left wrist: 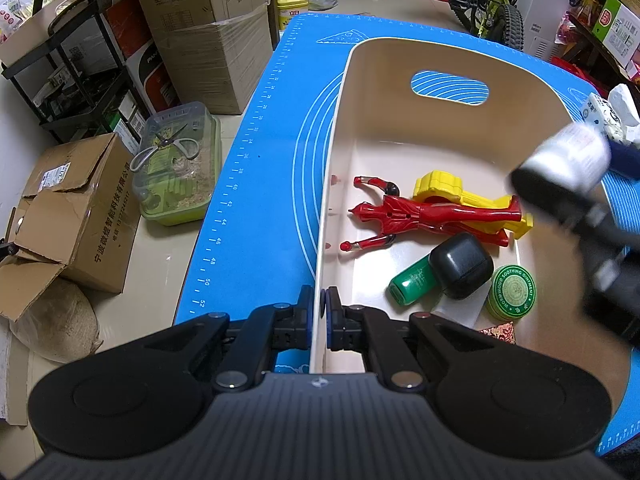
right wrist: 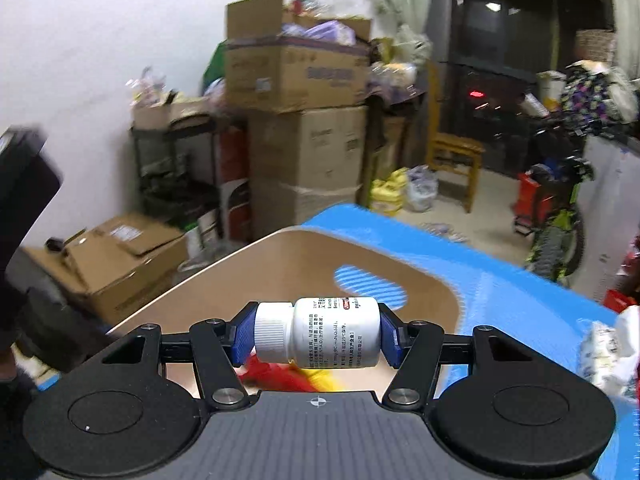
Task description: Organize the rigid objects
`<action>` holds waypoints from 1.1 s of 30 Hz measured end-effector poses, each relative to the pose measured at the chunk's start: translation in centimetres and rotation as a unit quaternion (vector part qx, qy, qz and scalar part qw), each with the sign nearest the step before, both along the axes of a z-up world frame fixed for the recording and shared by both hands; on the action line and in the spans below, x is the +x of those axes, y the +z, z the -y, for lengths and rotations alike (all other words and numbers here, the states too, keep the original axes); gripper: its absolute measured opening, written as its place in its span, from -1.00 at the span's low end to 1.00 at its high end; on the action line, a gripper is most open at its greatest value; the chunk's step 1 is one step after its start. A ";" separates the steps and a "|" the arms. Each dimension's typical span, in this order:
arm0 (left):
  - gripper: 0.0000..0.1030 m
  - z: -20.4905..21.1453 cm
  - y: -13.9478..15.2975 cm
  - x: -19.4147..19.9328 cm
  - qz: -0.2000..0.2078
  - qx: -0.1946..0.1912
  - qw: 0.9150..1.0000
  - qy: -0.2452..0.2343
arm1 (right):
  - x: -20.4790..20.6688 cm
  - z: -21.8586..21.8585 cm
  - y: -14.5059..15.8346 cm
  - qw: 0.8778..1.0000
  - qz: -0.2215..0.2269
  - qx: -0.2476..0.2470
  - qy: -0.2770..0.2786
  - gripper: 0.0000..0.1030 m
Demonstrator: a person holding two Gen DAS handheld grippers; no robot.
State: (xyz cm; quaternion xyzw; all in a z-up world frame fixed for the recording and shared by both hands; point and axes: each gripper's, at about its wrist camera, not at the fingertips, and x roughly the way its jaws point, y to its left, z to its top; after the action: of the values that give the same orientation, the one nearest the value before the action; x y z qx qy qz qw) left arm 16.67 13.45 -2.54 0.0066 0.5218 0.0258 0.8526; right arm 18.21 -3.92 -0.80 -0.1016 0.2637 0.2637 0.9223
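- The left gripper (left wrist: 322, 312) is pinched narrow onto the near-left wall of the cream plastic bin (left wrist: 452, 60), one pad outside the wall and one inside.
- The bin sits on a blue silicone mat (left wrist: 260, 184) with printed ruler marks along its edge.
- Inside the bin lie a red action figure (left wrist: 416, 216) sprawled over a yellow toy (left wrist: 452, 192), a black rounded case (left wrist: 460, 266) resting against a green bottle (left wrist: 412, 284), and a green round ointment tin (left wrist: 512, 292) (its lid lettering reads "soothing ointment").
- The right gripper (right wrist: 316, 334) clamps a white pill bottle (right wrist: 320, 332) sideways, cap toward the left finger, both blue pads tight against its ends.
- That bottle hangs above the bin's interior, off the floor of it; red and yellow show blurred beneath.
- In the left wrist view the right gripper appears blurred over the bin's right rim.
- Off the mat's left edge, on the floor, sits a clear-lidded green box (left wrist: 176, 168) with scissors (left wrist: 168, 148) on top.
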 end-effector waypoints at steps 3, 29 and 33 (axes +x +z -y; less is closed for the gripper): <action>-0.85 0.0 0.0 0.0 0.000 0.001 1.000 0.000 | -0.3 -1.3 -1.0 0.999 -0.032 -0.024 0.030 0.24; 0.45 1.5 2.2 -1.2 0.053 -0.001 0.998 -0.021 | -0.1 3.8 0.5 0.992 -0.075 0.035 -0.094 0.91; 0.45 2.2 3.5 -1.9 0.071 -0.005 0.997 -0.020 | -1.4 5.3 1.9 0.991 -0.057 0.039 -0.112 0.95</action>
State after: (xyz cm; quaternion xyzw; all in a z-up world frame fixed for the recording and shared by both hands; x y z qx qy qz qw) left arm 14.74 11.27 0.96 0.0114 0.4600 0.0066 0.8878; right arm 16.77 -9.20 1.05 -0.0199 0.3146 0.1747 0.9328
